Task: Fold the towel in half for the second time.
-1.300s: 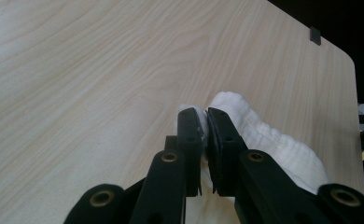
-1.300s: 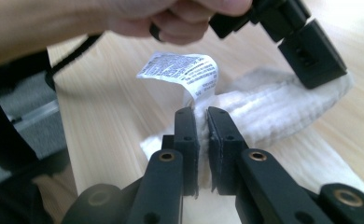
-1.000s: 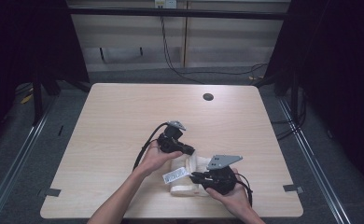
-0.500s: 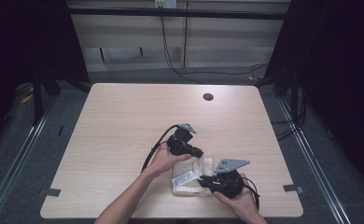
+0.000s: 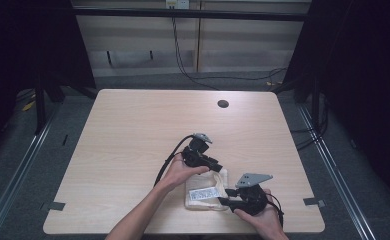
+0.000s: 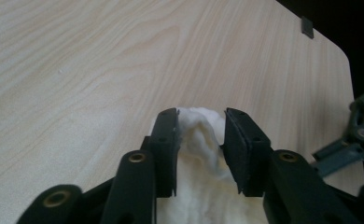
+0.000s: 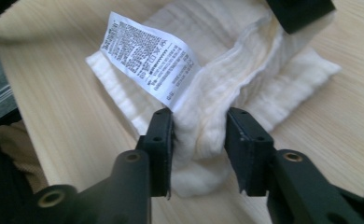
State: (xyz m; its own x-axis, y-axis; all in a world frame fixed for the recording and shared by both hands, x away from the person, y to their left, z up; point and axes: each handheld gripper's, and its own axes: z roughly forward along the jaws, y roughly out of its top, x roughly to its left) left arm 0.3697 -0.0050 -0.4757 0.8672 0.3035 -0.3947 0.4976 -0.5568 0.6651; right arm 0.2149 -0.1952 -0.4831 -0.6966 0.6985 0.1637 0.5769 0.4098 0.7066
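A cream cloth (image 5: 218,180), folded into a small square with a white printed label (image 5: 203,193) on top, lies on the wooden table (image 5: 133,135) near its front edge. My left gripper (image 5: 217,167) is at the cloth's far edge. Its jaws have just been opening and stand apart, with a bulge of cloth (image 6: 196,186) loose between them in the left gripper view (image 6: 201,135). My right gripper (image 5: 224,201) is at the near edge. Its jaws have also just been opening, with a fold of cloth (image 7: 264,60) beside the label (image 7: 150,56) loose between them (image 7: 199,135).
A round cable hole (image 5: 223,104) sits near the table's far edge. Tape marks (image 5: 313,201) lie by the front corners. The right gripper (image 6: 357,140) shows at the right of the left gripper view. Dark frame posts and cables stand beyond the table.
My right gripper has drifted a little to the right and toward the front edge. The cloth now lies flatter as a folded square. The left hand has barely moved.
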